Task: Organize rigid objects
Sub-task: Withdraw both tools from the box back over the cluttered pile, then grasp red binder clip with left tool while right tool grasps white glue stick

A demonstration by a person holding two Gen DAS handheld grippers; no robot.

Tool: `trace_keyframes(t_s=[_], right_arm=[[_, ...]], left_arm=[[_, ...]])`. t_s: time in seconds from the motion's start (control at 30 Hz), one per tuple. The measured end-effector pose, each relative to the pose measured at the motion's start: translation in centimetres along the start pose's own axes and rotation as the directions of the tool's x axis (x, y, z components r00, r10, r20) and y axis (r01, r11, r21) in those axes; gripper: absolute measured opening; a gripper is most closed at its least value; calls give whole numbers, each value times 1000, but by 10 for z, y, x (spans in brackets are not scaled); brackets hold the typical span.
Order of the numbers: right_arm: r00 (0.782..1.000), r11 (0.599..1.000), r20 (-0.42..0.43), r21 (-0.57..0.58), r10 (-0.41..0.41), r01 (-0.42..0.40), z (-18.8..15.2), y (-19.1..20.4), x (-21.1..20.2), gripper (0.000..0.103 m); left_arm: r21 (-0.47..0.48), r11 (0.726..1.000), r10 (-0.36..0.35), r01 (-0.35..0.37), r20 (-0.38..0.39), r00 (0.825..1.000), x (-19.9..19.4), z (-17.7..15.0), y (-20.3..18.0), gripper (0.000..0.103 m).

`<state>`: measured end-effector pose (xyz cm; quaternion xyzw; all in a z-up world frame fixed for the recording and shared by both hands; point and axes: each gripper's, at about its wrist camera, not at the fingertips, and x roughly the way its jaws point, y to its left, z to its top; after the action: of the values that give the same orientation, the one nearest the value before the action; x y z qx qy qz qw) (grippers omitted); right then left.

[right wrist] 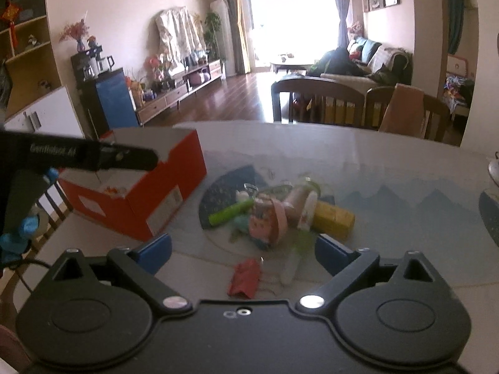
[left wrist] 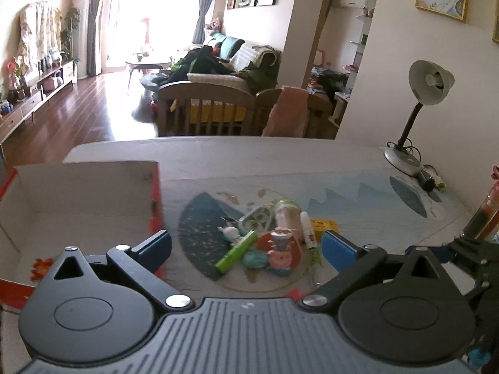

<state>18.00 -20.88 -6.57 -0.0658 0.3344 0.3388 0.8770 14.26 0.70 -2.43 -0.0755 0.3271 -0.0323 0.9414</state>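
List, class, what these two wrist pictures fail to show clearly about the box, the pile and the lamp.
- Red box: left wrist view, near floor hidden behind the left gripper.
- Pile of small items: right wrist view, blurred; labels unreadable.
- Desk lamp: left wrist view only; the right wrist picture's edge cuts off all but its base.
- Red scrap: right wrist view, too blurred to identify.

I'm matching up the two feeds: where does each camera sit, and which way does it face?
Left wrist: on the left gripper, facing across the table at the toy pile; its own open fingers show.
Right wrist: on the right gripper, facing the same pile; open fingers, left gripper at left.
Shared: pile, red box, chairs.
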Motion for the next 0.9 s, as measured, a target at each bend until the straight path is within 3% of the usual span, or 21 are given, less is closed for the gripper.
trace_keyframes(t_s=[0.37,0.63,0.9], right_arm=[[998,999,-37,-1,-46,45,-3,-58,26,95],[997,999,-66,-11,-49,48,3,-77,57,93],[992,999,-118,16,-40,42,5,-86,92,85]], left_arm=[[-21,1000,-3,1,-76,997,52,-41,-25,103],[62,997,46,-38,-122,991,88,-78,-47,103],[58,998,45,-35,-174,984,117,-97,-55,103]])
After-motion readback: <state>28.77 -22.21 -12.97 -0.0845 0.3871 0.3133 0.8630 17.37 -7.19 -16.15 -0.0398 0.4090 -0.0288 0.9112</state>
